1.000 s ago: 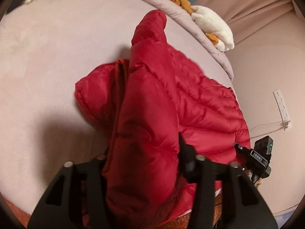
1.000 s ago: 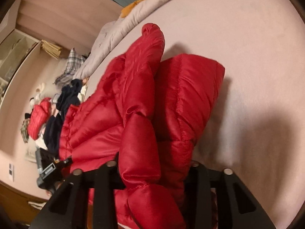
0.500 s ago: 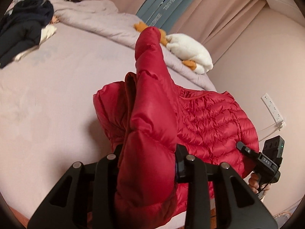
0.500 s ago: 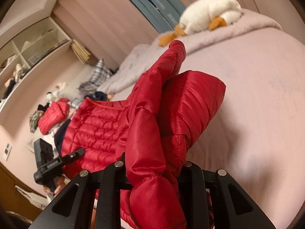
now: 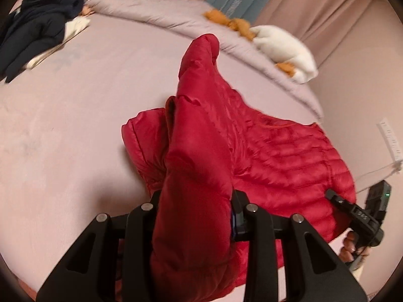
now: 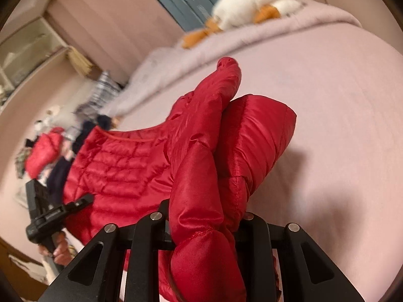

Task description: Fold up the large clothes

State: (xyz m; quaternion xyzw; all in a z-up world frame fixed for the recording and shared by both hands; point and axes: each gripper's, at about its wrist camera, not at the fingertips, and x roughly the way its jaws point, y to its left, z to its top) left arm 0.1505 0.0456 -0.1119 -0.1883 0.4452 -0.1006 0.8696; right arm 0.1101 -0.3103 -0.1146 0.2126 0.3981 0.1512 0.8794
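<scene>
The puffy, slippery red jacket (image 5: 252,151) was gripped by left tool (image 5: 194,216) and right tool (image 6: 204,216), best clamped at thick seamed edges

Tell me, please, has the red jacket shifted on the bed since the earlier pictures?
Yes. In the left wrist view the red jacket now sits nearer the white plush toy on the bed.

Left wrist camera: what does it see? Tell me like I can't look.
The left gripper pinches a puffy red jacket lying on a pink bed. A white plush duck sits far back; dark clothes lie top left.
</scene>
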